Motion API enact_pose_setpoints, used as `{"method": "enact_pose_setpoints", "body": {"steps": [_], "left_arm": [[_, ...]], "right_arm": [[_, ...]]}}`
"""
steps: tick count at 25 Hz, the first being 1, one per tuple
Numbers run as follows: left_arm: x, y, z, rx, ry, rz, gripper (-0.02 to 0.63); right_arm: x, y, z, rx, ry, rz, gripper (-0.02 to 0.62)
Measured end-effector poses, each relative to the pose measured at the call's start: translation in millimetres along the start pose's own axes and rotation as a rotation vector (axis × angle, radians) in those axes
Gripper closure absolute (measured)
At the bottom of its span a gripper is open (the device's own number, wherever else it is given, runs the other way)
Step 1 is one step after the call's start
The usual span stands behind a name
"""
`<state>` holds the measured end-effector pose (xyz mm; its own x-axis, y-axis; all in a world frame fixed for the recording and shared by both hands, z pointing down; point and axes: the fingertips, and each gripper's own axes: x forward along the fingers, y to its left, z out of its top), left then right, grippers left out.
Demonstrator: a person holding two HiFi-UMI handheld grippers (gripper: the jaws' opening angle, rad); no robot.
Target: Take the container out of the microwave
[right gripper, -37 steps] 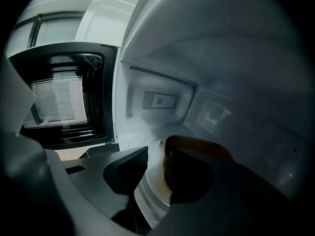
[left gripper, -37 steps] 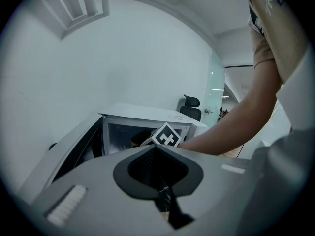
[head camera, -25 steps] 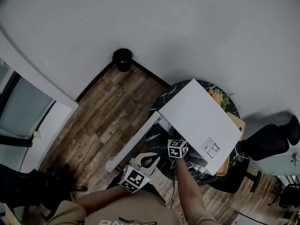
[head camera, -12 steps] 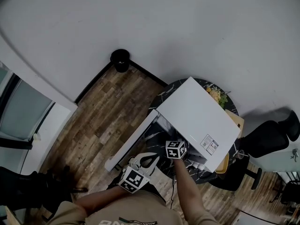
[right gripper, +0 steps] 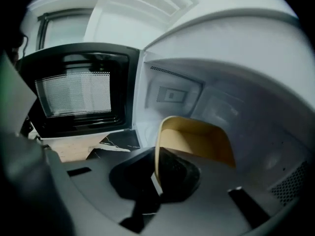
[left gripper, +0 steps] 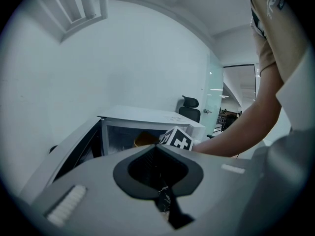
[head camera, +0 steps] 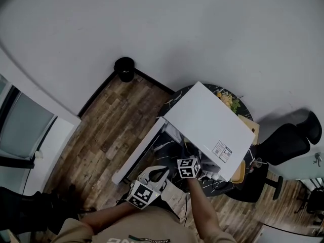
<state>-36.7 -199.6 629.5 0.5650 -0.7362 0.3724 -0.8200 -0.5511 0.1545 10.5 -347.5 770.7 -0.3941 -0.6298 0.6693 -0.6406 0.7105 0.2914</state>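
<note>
Since 1 s ago: the right claw (head camera: 187,158) has backed off slightly from the microwave (head camera: 207,123) opening. The left claw (head camera: 163,172) is roughly where it was. The whole scene has shifted up-left in frame.

Head view:
- White microwave sits on a round black marble table (head camera: 171,147).
- Door (head camera: 137,153) is swung wide open to the person's left.
- Right claw is at the mouth of the cavity, its marker cube (head camera: 188,167) just outside. Its tips are in shadow here.
- Left claw is held low, beside the right forearm, between the door and the person's body, touching nothing.
- Black office chair (head camera: 288,140) is on the far right. Black bin (head camera: 124,67) is on the wood floor by the wall.

Left gripper view:
- Claw is closed, nothing between the jaws.
- It points at the open microwave from outside. A sliver of the yellow container (left gripper: 145,139) shows in the cavity.
- The right claw's marker cube is just in front of that, with the person's forearm (left gripper: 236,136) behind it.

Right gripper view:
- Claw is clamped on the near wall of the yellow container, with the rim edge running straight between the jaws.
- Container is inside the microwave cavity, white walls around it.
- Can't tell whether it rests on the cavity floor or is lifted.
- Door's mesh window is on the left, with a strip of table below it.
</note>
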Motion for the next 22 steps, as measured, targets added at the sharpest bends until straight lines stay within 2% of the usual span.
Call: {"method": "enact_pose_setpoints", "body": {"steps": [6,16,22], "left_arm": [[-7.6,-1.1,-3.6,0.001,0.009,0.0,0.598],[-17.4,2.8,-2.7,0.013,0.023,0.001,0.598],[-16.6,8.7,5.5,0.031,0.008,0.003,0.598]], "right_arm": [[-36.2,19.8,2.8,-0.05,-0.031,0.058,0.575],[-95.3,36.5,8.7,-0.013,-0.085,0.118,0.575],[-116.7,59.1,8.8,-0.02,-0.088,0.2,0.575]]}}
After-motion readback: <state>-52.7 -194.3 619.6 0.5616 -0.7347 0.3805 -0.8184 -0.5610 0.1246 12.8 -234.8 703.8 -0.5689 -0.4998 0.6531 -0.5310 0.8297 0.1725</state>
